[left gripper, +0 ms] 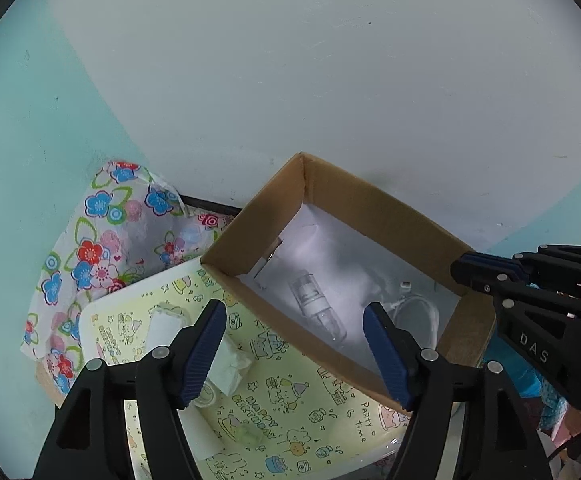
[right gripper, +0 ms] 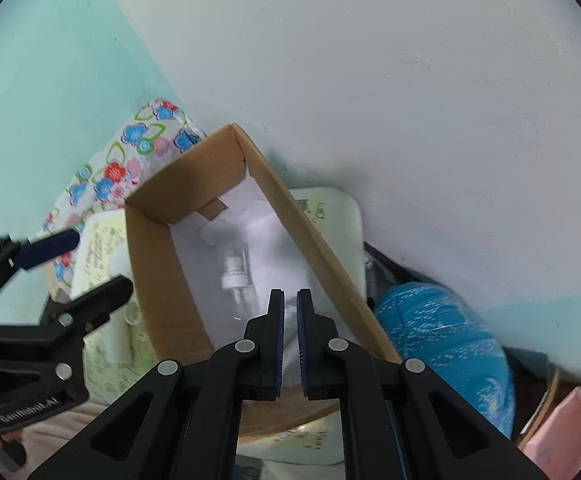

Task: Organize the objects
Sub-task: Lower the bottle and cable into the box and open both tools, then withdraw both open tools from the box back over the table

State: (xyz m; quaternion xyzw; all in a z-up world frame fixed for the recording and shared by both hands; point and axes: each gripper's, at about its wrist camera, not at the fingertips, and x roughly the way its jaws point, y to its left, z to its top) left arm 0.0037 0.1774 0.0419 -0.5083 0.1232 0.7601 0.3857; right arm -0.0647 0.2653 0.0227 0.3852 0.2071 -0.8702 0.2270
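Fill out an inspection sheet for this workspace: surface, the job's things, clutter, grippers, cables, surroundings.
Surface: yellow tray with cartoon print, under the box; a flowered cloth behind it.
Job's things: cardboard box, open, lined white; a clear spray bottle lies on its side inside.
Clutter: crumpled white tissue and small pale items on the tray; a blue patterned object beside the box; something pink at the right wrist view's edge.
Grippers: left gripper open, nothing between its fingers; right gripper shut, empty, over the box.
Cables: a coiled white cable in the box.
Surroundings: wall painted white and turquoise.
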